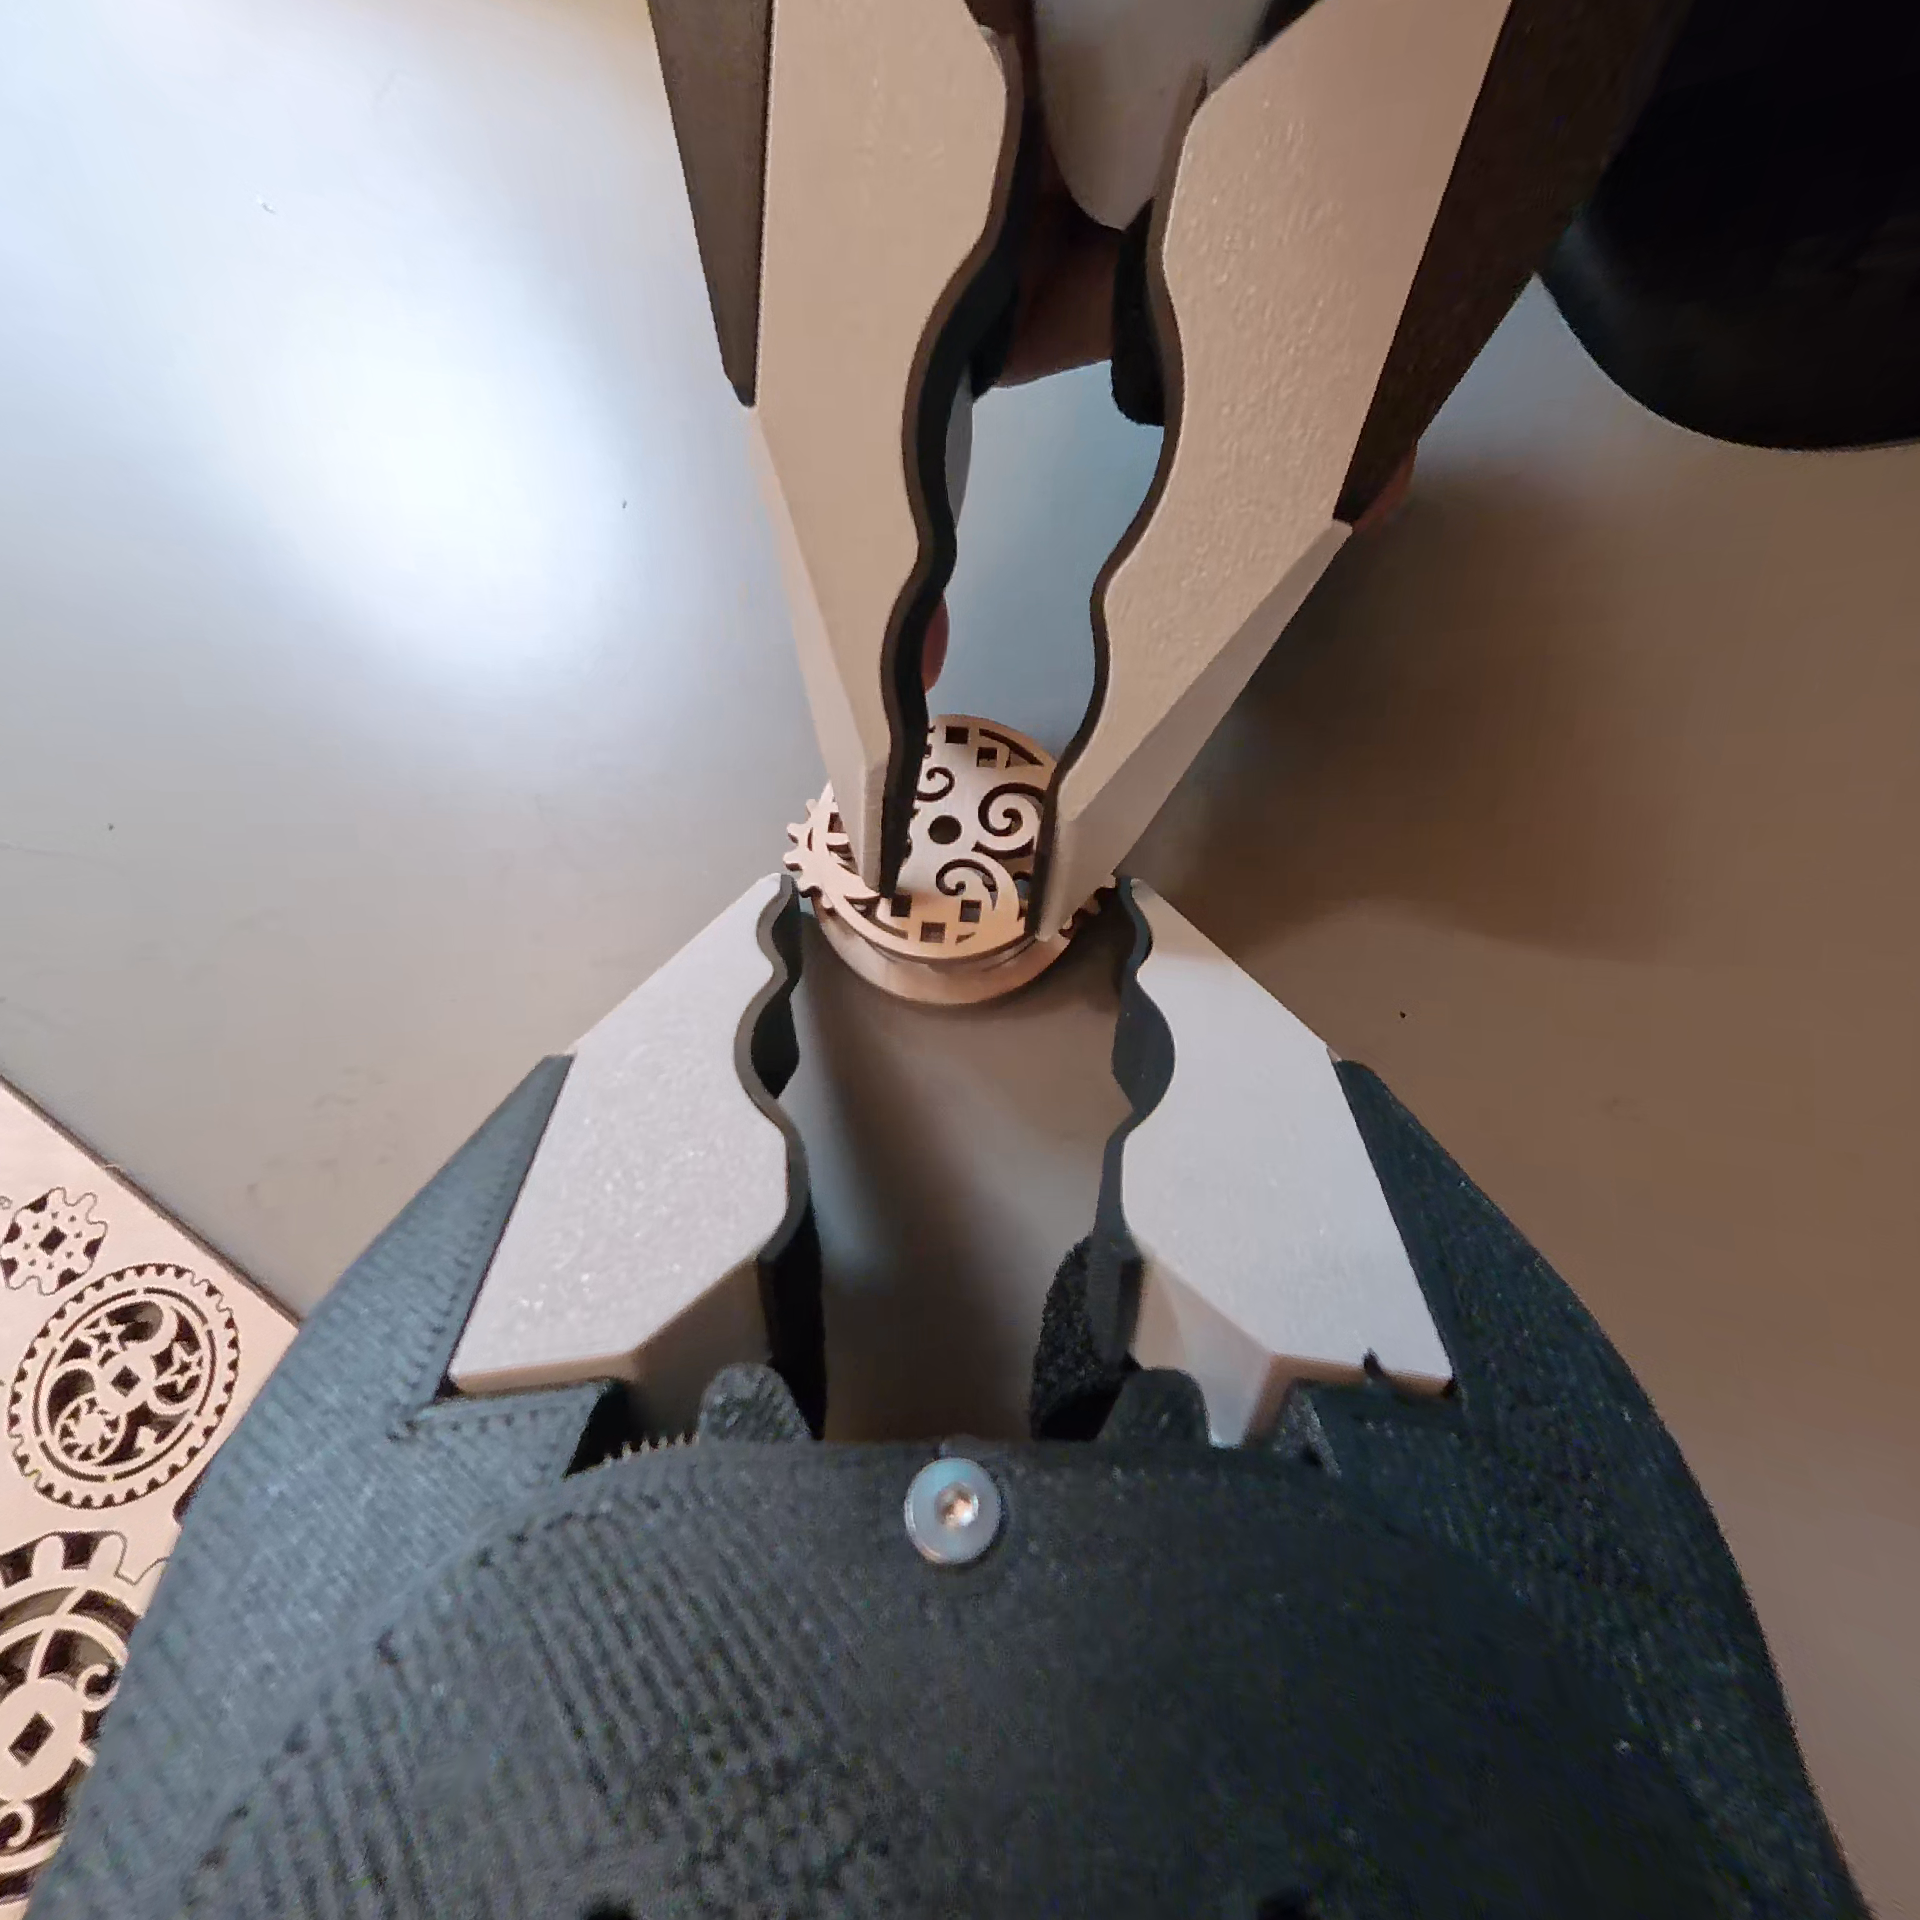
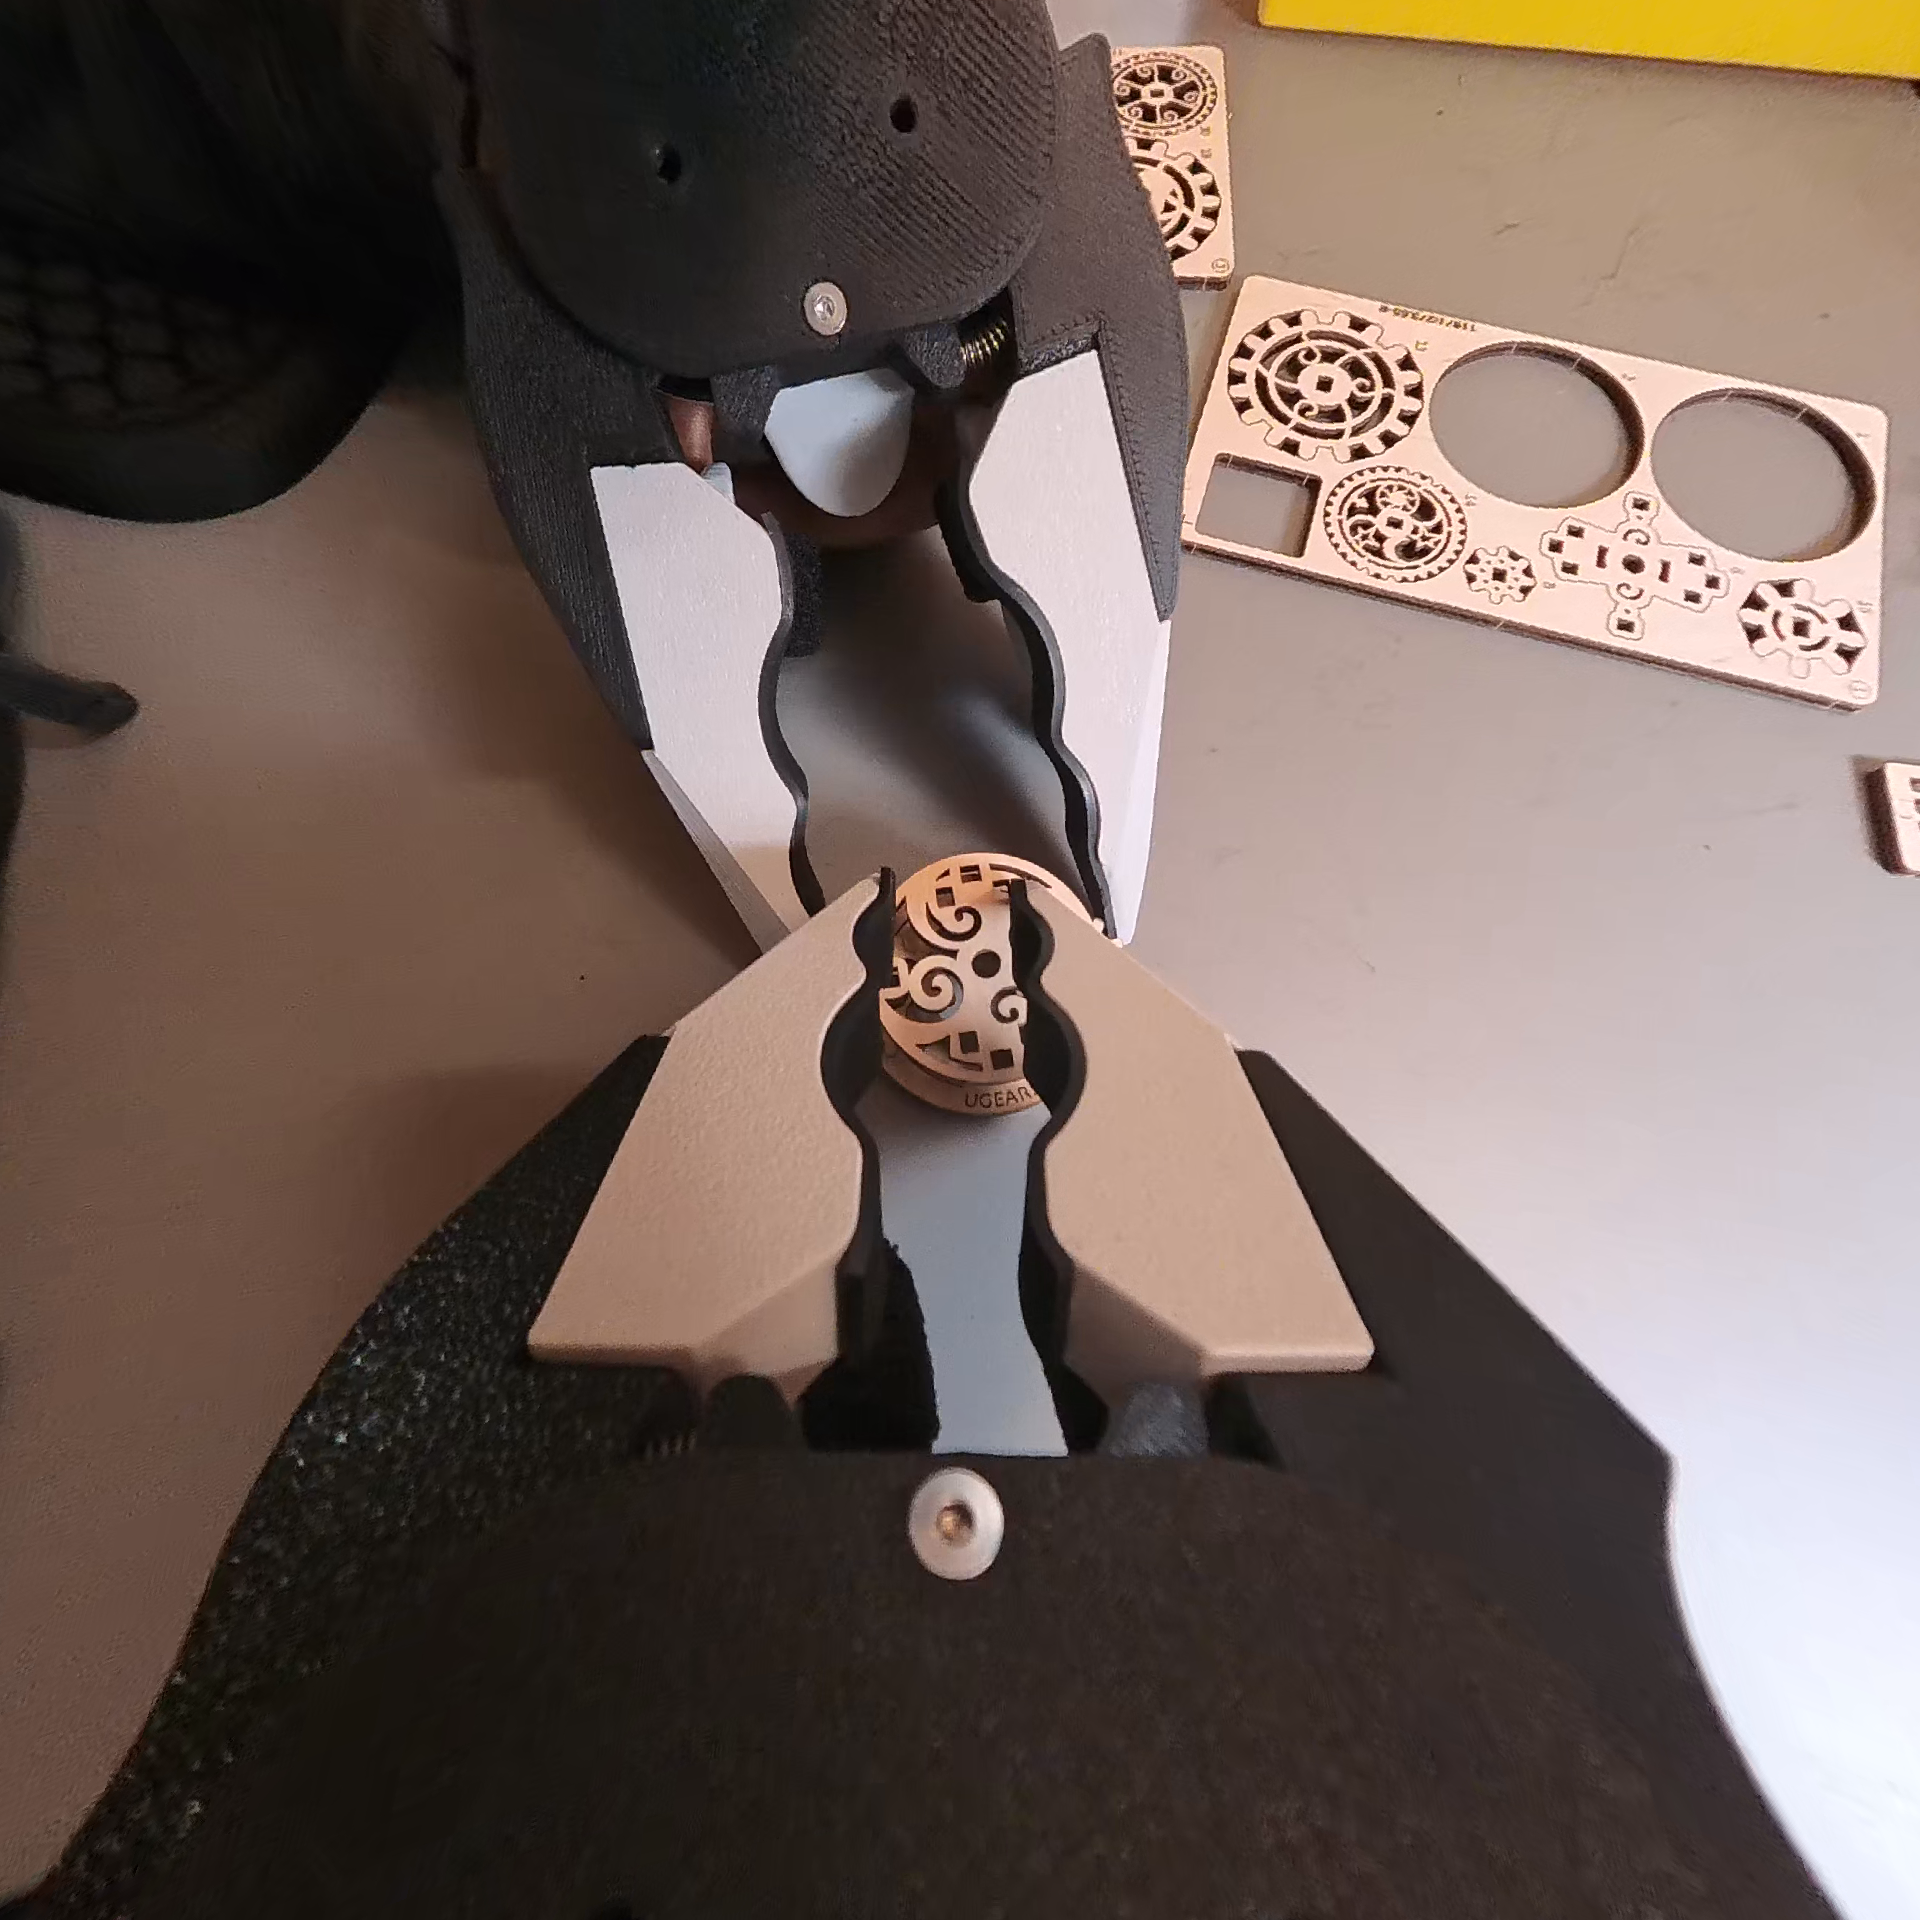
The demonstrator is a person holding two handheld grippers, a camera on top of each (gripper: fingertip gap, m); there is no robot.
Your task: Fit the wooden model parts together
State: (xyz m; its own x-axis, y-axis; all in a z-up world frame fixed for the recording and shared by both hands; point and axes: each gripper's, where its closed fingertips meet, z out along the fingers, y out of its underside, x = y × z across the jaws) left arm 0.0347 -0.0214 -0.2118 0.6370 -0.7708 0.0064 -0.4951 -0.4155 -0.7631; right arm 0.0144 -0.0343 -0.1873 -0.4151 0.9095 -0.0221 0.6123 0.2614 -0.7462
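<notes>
A small stack of round wooden parts (image 1: 956,971) stands on the grey table. It has a plain base ring, a toothed gear above it and a scroll-cut top disc (image 1: 966,831). My left gripper (image 1: 956,899) reaches in from the near side, its fingertips against both sides of the lower stack. My right gripper (image 1: 966,894) comes from the opposite side and is shut on the top disc. In the right wrist view the right gripper (image 2: 954,912) holds the top disc (image 2: 956,987), and the left gripper (image 2: 951,920) faces it from behind.
A plywood parts sheet (image 2: 1558,623) with gears and two round holes lies at the right. Another sheet (image 2: 1174,156) lies farther back, and a small piece (image 2: 1896,831) sits at the right edge. A sheet corner (image 1: 104,1351) lies at the left gripper's left. A dark bulky object (image 2: 156,260) is at the back left. Left and right tips are no more than a few centimetres apart. The small piece (image 2: 1896,831) is about 15 cm from my left fingertips.
</notes>
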